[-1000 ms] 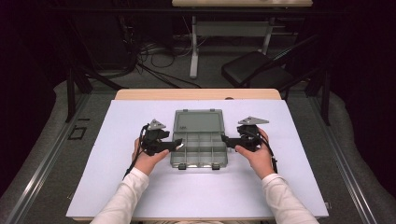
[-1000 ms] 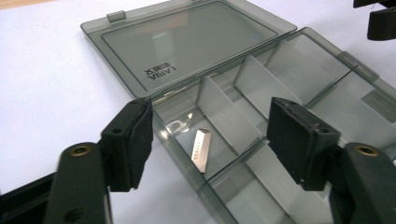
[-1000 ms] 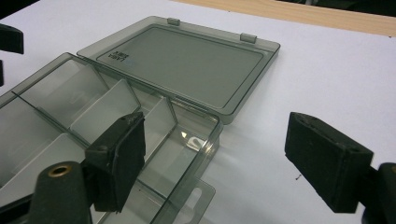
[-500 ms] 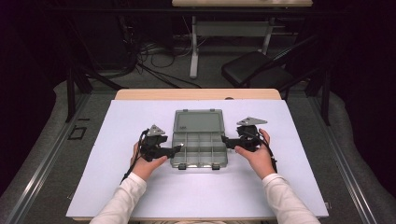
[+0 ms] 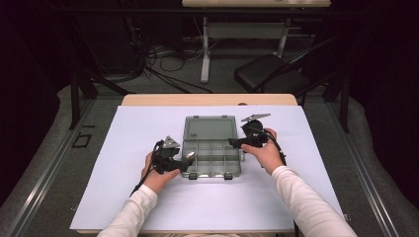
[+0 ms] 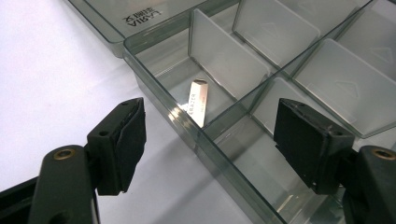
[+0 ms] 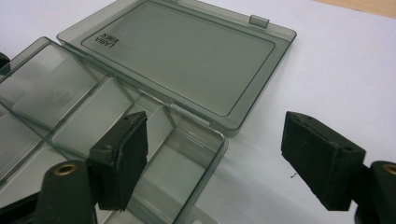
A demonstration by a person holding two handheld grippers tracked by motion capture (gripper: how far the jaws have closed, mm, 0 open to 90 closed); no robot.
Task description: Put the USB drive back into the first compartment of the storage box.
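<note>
A smoky clear organiser box (image 5: 211, 157) lies open mid-table, its lid (image 5: 209, 128) flat behind it. My left gripper (image 5: 189, 159) is at the box's near-left side. In the left gripper view this gripper (image 6: 210, 140) is open, its jaws straddling the box's side wall (image 6: 187, 126). A small white stick-shaped piece (image 6: 197, 101) leans in the compartment just beyond. My right gripper (image 5: 233, 143) is at the box's far-right corner. In the right gripper view it (image 7: 215, 158) is open across that corner, with the lid (image 7: 177, 56) ahead. Neither holds anything.
The box sits on a white sheet (image 5: 128, 148) that covers the wooden table (image 5: 207, 99). Clear dividers (image 6: 226, 58) split the tray into several compartments. Two latches (image 5: 228, 175) are on the box's near edge. A chair (image 5: 267, 74) and cables stand beyond the table.
My left gripper has slid nearer and slightly right, to the box's near-left side. My right gripper has shifted farther away and a little left, to the far-right corner. The box has not moved.
</note>
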